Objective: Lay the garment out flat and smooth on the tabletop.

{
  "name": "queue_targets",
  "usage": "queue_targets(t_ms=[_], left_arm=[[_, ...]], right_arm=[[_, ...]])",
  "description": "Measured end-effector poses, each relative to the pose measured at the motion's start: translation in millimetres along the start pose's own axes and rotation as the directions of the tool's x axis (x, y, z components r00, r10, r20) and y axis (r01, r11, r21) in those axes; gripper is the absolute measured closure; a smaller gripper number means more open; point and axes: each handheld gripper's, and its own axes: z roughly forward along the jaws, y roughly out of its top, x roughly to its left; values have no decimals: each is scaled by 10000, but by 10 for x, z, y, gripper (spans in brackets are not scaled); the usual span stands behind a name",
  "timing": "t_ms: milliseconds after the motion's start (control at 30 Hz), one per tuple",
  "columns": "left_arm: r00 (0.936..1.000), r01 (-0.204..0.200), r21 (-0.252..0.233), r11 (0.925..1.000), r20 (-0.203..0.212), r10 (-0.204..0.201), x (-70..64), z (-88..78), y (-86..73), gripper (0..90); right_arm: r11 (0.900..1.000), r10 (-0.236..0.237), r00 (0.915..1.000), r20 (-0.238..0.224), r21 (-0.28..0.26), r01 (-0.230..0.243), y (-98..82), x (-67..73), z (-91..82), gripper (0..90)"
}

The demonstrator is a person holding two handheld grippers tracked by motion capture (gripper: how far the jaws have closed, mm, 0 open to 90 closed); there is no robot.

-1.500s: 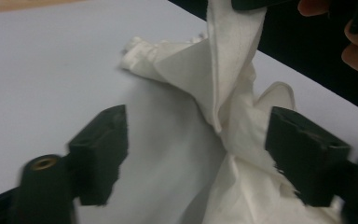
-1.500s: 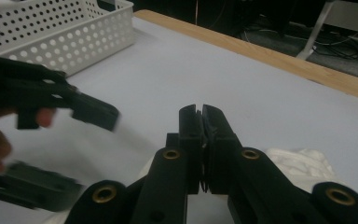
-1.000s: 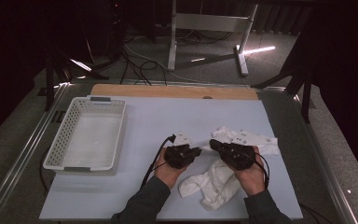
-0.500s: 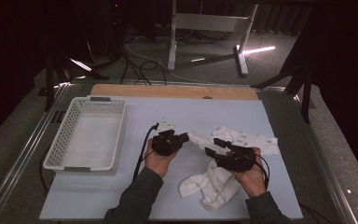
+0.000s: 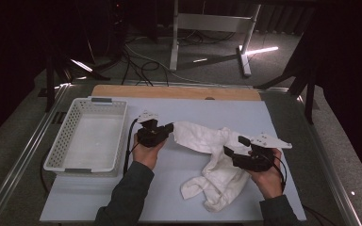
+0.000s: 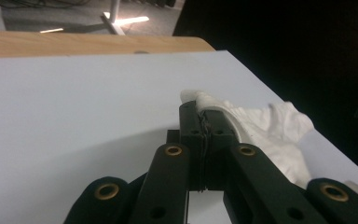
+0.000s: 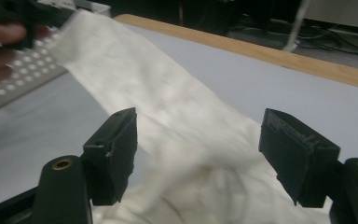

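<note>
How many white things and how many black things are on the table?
White: 2, the cloth and the basket.
Black: 2, the left gripper shut on the cloth, and the right gripper, its fingers open, having just been opening.
Total: 4

Both grippers, left (image 5: 169, 128) & right (image 5: 233, 146), were matte black w/ brass-ringed screw holes, black cables, a grey three-cornered plate atop each; person wore dark grey long sleeves (image 5: 125, 197), hands bare.
</note>
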Motion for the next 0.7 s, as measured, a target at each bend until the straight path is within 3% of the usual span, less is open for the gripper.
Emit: queue_targets(t_ms=[100,433,667,700], left_arm=[[9993,362,-315,9988,-77,-365,84,-101,67,897],[9965,633,-705,9955,-504,-669,226,-308,181,896],[9927,904,-969,9912,-717,-975,336,-433,261,896],[9923,911,-1002,9908,-753,-988,348,-445,272,896]], right_arm=[[9999,167,9992,353,-26,-166,-30,-102,-48,273],[9984,562,9920,1129,-49,-560,-93,-337,-120,264],[9970,725,9841,1620,162,-761,-144,-507,-145,264],[9957,878,9785,1866,139,-920,-161,-589,-163,264]])
